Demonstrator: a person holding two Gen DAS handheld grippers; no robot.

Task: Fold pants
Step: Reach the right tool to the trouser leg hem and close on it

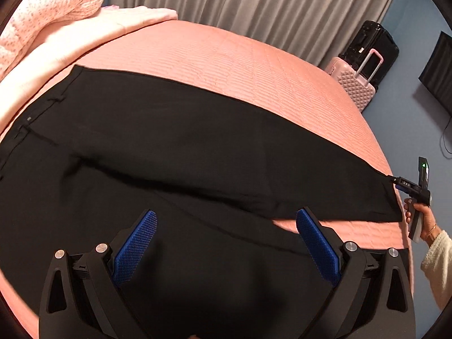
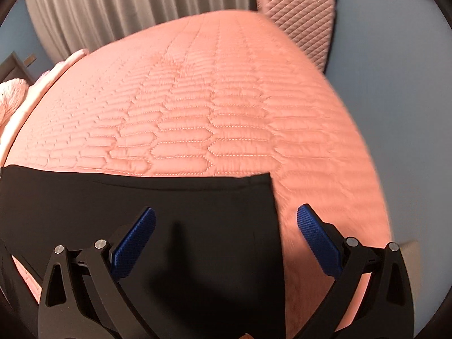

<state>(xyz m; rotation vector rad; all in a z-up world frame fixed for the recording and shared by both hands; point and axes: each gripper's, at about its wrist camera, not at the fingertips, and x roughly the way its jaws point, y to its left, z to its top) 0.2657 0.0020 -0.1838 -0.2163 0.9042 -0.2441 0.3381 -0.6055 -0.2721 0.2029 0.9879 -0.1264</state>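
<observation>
Black pants (image 1: 169,147) lie flat on a pink quilted bedspread (image 1: 226,62), waistband at the left and both legs running to the right. My left gripper (image 1: 226,214) hovers open above the near leg, with nothing between its blue pads. In the left wrist view my right gripper (image 1: 397,183) sits at the hem of the far leg, held by a person's hand (image 1: 418,212). The right wrist view shows the right gripper (image 2: 226,212) open over that hem of the pants (image 2: 84,197). Its left pad is above black cloth, its right pad above the bedspread (image 2: 197,99).
Pale pink pillows and a folded blanket (image 1: 42,14) lie at the bed's far left. A pink suitcase (image 1: 353,84) and a black suitcase (image 1: 375,42) stand beside the bed's far right corner, in front of a grey curtain (image 1: 254,0). The bed's right edge drops off close to the hem.
</observation>
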